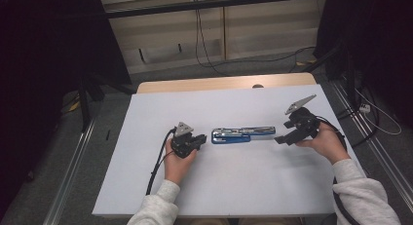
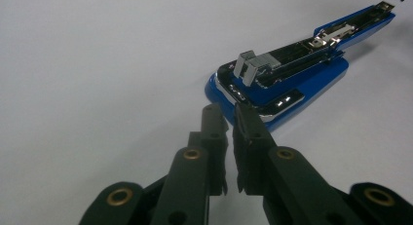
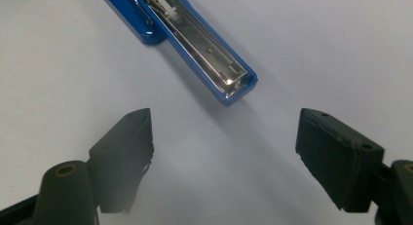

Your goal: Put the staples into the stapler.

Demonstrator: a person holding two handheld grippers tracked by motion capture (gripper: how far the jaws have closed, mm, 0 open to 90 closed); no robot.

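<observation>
A blue stapler (image 1: pixel 242 135) lies swung open flat at the middle of the white table top (image 1: pixel 219 186), its chrome staple channel facing up. My left gripper (image 1: pixel 204 140) sits just left of its hinge end, jaws shut with nothing between them. In the left gripper view the stapler's (image 2: pixel 287 74) rounded blue end lies right past the fingertips of the left gripper (image 2: pixel 229 113). My right gripper (image 1: pixel 280 139) hovers at the stapler's right end, open. In the right gripper view the stapler's (image 3: pixel 204 49) channel tip lies a short way ahead of the right gripper's (image 3: pixel 224 132) wide-apart jaws.
A wooden strip (image 1: pixel 224 83) edges the table's far side. Beyond it, cables (image 1: pixel 202 45) trail over the grey floor. Dark stands rise at the far left (image 1: pixel 87 93) and far right (image 1: pixel 348 69). Metal rails (image 1: pixel 73 171) run along both sides of the table.
</observation>
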